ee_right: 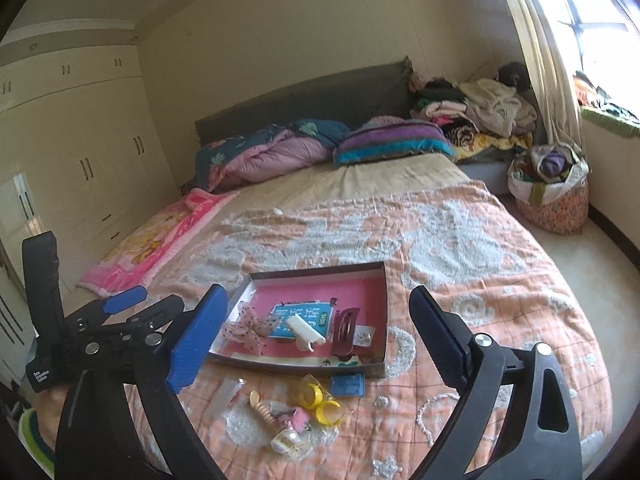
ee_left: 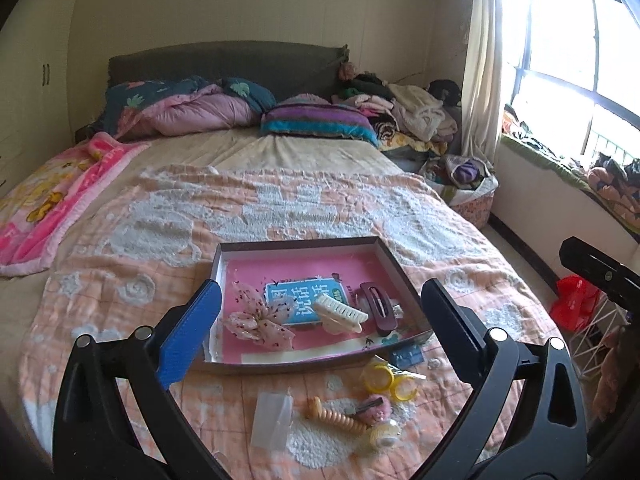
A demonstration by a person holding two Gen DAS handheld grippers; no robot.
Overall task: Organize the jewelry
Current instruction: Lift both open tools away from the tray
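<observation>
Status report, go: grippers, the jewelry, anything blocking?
Left gripper and right gripper open, empty. Three hair pieces in box; yellow rings, spiral clip loose on bedspread. Nothing blocking.

My left gripper [ee_left: 320, 316] gapes empty above the tray [ee_left: 394, 264]; yellow rings [ee_left: 390, 380] lie at five o'clock.

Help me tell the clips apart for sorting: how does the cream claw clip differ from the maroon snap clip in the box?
The cream claw clip is pale, with a row of comb-like teeth; the maroon snap clip is dark, flat, with an oblong cutout. The cream claw clip lies over the blue label, the maroon snap clip to its right. Both lie loose inside the shallow box.
</observation>
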